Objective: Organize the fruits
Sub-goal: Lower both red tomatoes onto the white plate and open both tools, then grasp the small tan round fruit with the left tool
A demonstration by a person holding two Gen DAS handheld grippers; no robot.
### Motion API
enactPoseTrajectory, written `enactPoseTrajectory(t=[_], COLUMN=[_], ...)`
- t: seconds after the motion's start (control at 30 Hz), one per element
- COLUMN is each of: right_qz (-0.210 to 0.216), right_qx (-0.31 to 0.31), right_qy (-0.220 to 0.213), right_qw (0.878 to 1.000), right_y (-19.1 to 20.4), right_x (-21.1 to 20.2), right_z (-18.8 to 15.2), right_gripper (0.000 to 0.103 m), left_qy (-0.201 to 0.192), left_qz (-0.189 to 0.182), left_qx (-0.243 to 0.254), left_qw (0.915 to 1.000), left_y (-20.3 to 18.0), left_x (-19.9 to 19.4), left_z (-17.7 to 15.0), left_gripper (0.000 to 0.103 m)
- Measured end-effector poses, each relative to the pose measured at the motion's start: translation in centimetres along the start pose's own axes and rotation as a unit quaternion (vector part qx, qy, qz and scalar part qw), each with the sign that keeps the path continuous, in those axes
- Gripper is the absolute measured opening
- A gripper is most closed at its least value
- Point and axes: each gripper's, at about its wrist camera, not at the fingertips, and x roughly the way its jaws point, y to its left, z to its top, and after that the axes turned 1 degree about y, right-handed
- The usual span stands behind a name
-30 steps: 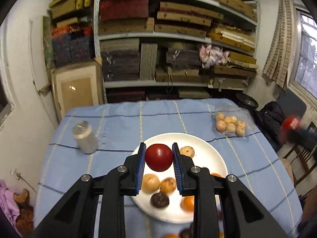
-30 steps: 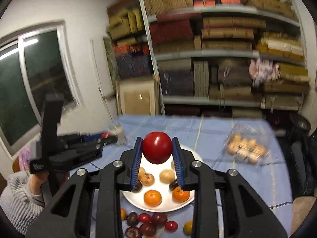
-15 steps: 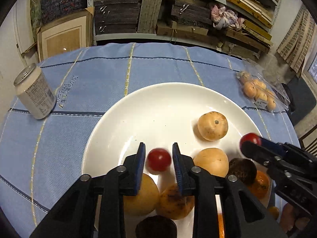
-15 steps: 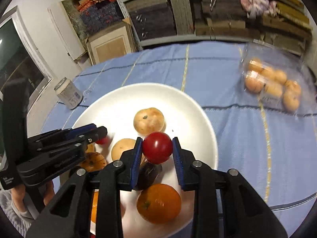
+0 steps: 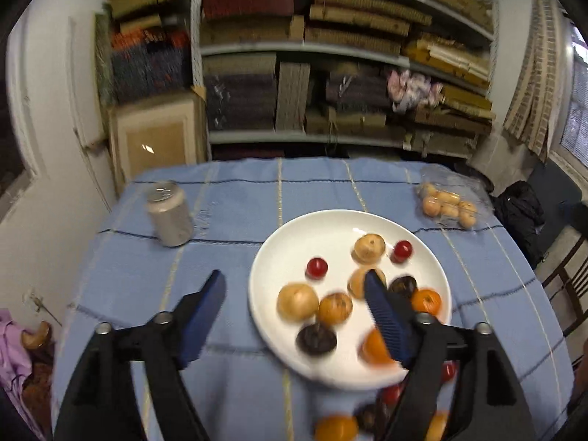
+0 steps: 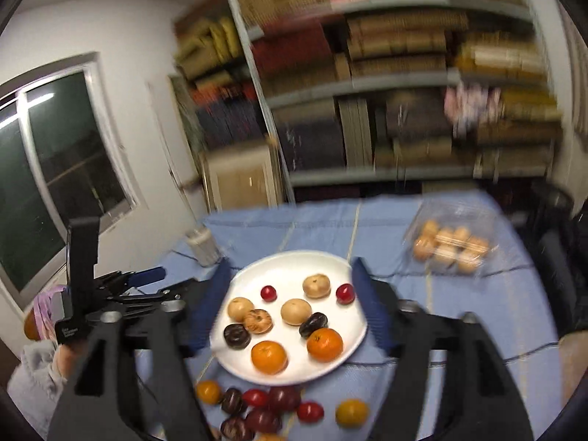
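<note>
Through the left wrist view, your left hand-held gripper [image 5: 294, 294] hangs spread and empty above the round white plate [image 5: 286, 242], where two small red fruits [image 5: 317, 267] lie among tan and orange ones. From the right wrist view, your right hand-held gripper [image 6: 290, 290] is likewise spread and empty over that plate, so you seem to be between placements. Next, bring either one down onto the loose red, dark and orange fruits [image 6: 283, 400] on the blue cloth-covered surface [image 6: 459, 312] just before the plate.

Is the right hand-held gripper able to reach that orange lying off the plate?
Probably yes: the right hand-held gripper is open and empty, and the orange lies uncovered on the cloth beside the plate.
</note>
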Motion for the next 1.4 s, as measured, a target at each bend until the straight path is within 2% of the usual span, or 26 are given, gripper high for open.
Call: enactPoseTrajectory(t=[0.03, 0.07, 0.1, 0.27, 0.3, 0.37, 0.47, 0.6, 0.73, 0.83, 0.9, 1.07, 1.13, 1.27, 1.4], right_qz=[-0.001, -0.001, 0.001, -0.007, -0.029, -0.053, -0.059, -0.046, -0.04, -0.019, -0.021, -0.024, -0.026, -0.025, -0.023], right_qx=[-0.009, -0.011, -0.01, 0.028, 0.023, -0.007, -0.012, 0.039, 0.096, 0.136, 0.14, 0.13, 0.125, 0.12, 0.084], right_qy=[-0.016, -0.024, -0.033, -0.06, -0.052, -0.012, -0.016, -0.01, 0.022, 0.037, 0.039, 0.046, 0.048, 0.053, 0.075], right_qw=[1.0, 1.0, 0.999, 0.998, 0.998, 0.999, 0.998, 0.998, 0.994, 0.99, 0.989, 0.99, 0.991, 0.991, 0.993], right_y=[0.5, 0.7, 0.8, 0.0, 0.0, 0.3, 0.3, -1.5, -3.5, -4.7, -4.8, -4.4, -4.3, -4.2, -2.9], right_x=[-1.9, -3.1, -4.3, -5.6, -5.1, -3.9, -3.8, -3.8, -2.7, -2.4, -2.3, -2.0, -1.9, -1.7, -0.9], right_z=[-1.3, -2.4, -4.2, -12.8, -14.4, -15.5, -15.7, -15.5, -15.5, -15.8, -15.9, -15.9, -16.0, -16.0, -16.4], right_gripper=[0.083, 0.091, 0.094, 0.095, 0.095, 0.095, 0.096, 0.098, 0.098, 0.098, 0.098, 0.098, 0.098, 0.098, 0.098], left_qy=[-0.006, -0.007, -0.003, 0.041, 0.046, 0.048, 0.032, 0.036, 0.059, 0.067, 0.067, 0.075, 0.076, 0.071, 0.033], left_qz=[0.005, 0.009, 0.017, 0.029, 0.03, 0.03, 0.027, 0.01, -0.014, -0.022, -0.026, -0.052, -0.065, -0.072, -0.041], left_qx=[-0.002, -0.005, -0.008, 0.006, 0.01, 0.027, 0.05, 0.049, 0.045, 0.044, 0.045, 0.043, 0.043, 0.038, 0.012], left_qw=[1.0, 0.9999, 0.9998, 0.9987, 0.9984, 0.9981, 0.9979, 0.9981, 0.9972, 0.9966, 0.9964, 0.9949, 0.9941, 0.9942, 0.9985], left_y=[-0.1, -0.2, -0.5, -2.8, -3.5, -4.4, -5.4, -5.6, -5.7, -6.0, -6.2, -6.6, -6.7, -6.5, -4.9], left_x=[-1.3, -2.0, -2.7, -2.2, -2.0, -1.8, -2.4, -1.9, -0.8, -0.3, -0.2, 0.1, 0.1, -0.7, -2.5], left_z=[-1.5, -2.9, -5.3, -13.9, -15.3, -16.5, -16.9, -17.1, -17.4, -17.3, -17.3, -17.3, -17.3, -17.6, -17.4], left_gripper=[0.091, 0.094, 0.097, 0.097, 0.097, 0.097, 0.097, 0.094, 0.075, 0.069, 0.064, 0.042, 0.029, 0.029, 0.029])
